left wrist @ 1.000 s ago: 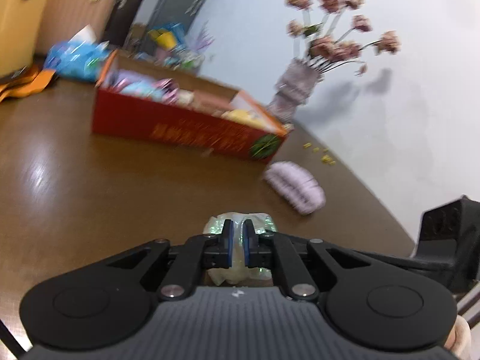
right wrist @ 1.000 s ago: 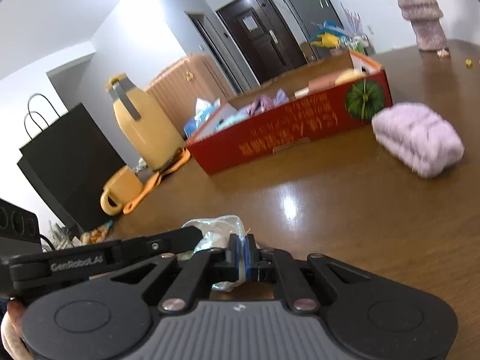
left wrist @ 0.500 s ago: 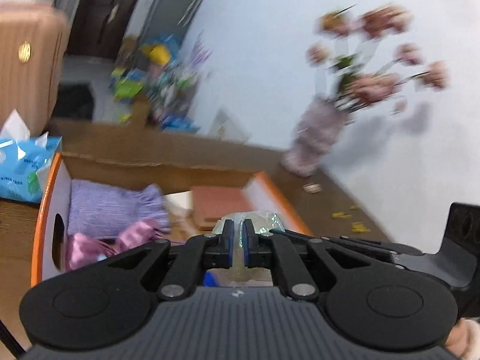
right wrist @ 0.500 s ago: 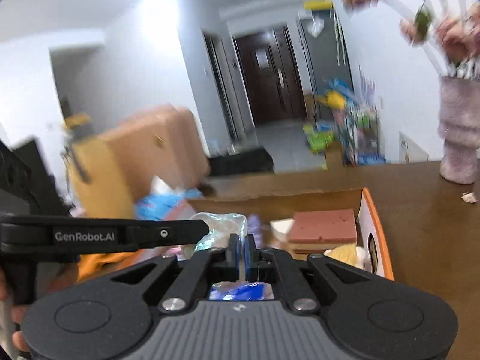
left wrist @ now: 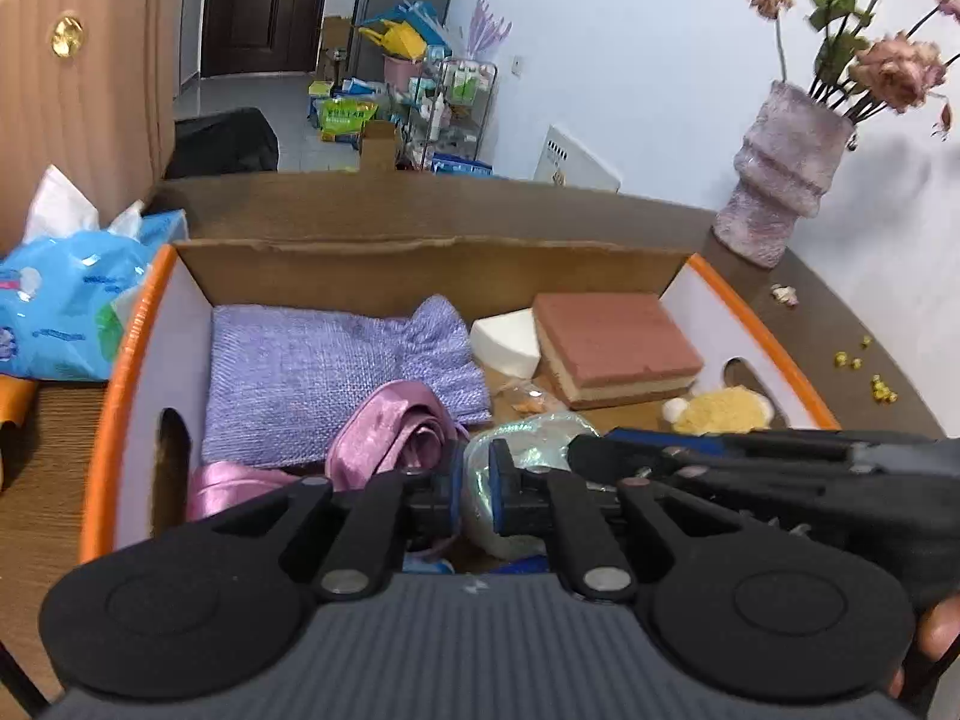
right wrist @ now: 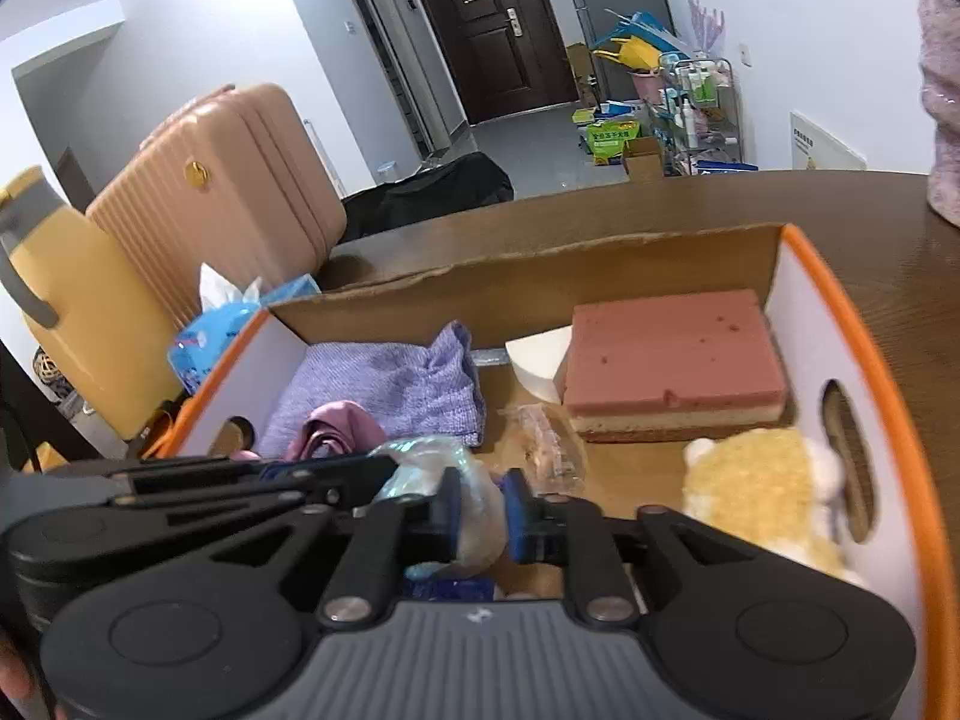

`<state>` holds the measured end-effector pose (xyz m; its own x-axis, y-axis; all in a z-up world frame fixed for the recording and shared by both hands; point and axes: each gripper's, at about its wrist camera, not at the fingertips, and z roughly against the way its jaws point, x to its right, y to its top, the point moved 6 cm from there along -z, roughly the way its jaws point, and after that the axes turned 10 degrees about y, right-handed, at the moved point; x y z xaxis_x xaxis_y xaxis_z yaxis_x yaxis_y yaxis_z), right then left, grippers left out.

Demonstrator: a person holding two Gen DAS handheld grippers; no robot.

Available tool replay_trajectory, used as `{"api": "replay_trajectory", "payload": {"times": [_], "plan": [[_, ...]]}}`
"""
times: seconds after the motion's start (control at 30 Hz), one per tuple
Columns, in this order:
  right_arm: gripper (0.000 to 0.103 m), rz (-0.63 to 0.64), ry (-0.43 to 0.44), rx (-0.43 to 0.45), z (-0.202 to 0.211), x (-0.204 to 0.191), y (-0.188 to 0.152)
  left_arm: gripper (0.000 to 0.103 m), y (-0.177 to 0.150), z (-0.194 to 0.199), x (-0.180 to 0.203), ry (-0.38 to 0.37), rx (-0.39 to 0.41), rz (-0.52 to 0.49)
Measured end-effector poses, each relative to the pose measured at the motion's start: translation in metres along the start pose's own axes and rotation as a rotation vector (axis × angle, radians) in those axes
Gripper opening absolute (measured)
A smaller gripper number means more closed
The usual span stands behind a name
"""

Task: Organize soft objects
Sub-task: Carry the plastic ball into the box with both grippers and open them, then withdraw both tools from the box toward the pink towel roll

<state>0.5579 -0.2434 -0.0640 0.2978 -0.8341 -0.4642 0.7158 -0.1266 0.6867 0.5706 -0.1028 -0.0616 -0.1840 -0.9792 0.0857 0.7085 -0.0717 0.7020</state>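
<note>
The clear plastic packet (left wrist: 528,438) hung over the near part of the cardboard box (left wrist: 420,276), crumpled and rounded, so no long axis or heading could be read from it; the left gripper (left wrist: 474,495) had its blue pads close together with the packet between them, seemingly still pinching a fold, though the contact was hard to confirm; the right gripper (right wrist: 483,507) reached in from the other side, and its jaws had just been opening, the pads standing a little apart with the packet's film bulging in the gap, and whether they still pressed on it I could not tell. In the box lay a lilac knitted cloth (left wrist: 336,372) flat at the left, a pink satin ribbon (left wrist: 390,432) bunched just in front of it, a pink-topped sponge (left wrist: 612,348) at the right with its long side running across the box, a white wedge (left wrist: 504,342) touching the sponge's left end, and a yellow plush toy (right wrist: 762,480) against the right wall. The box sat on a dark brown wooden table (right wrist: 870,252); a blue tissue pack (left wrist: 60,312) lay just left of it, and a mauve vase (left wrist: 780,180) of dried flowers stood at the far right; behind the table stood a ribbed beige suitcase (right wrist: 240,180); a dark door (right wrist: 492,24) closed the hallway beyond, with cluttered goods along the white wall.
</note>
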Motion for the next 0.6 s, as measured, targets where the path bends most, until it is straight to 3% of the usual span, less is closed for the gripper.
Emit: {"api": "replay_trajectory", "payload": {"times": [0.1,0.17,0.3,0.37,0.43,0.57,0.6], "plan": [[0.037,0.051,-0.045,0.091,0.045,-0.011,0.009,0.018,0.007,0.036,-0.002,0.016,0.054,-0.003],[0.051,0.119,-0.094,0.154,0.083,-0.022,0.014,0.034,0.009,0.07,-0.004,0.031,0.11,-0.01],[0.059,0.221,-0.158,0.252,0.157,-0.042,0.015,0.04,0.008,0.137,-0.008,0.11,0.233,-0.039],[0.078,0.267,-0.183,0.31,0.192,-0.052,0.011,0.061,0.002,0.172,-0.011,0.159,0.307,-0.049],[0.093,0.322,-0.21,0.391,0.226,-0.062,0.003,0.072,-0.01,0.206,-0.013,0.221,0.392,-0.062],[0.095,0.449,-0.288,0.522,0.271,-0.08,-0.025,0.096,-0.038,0.261,-0.014,0.308,0.541,-0.054],[0.095,0.459,-0.293,0.535,0.28,-0.082,-0.031,0.098,-0.046,0.272,-0.013,0.321,0.574,-0.047]]}}
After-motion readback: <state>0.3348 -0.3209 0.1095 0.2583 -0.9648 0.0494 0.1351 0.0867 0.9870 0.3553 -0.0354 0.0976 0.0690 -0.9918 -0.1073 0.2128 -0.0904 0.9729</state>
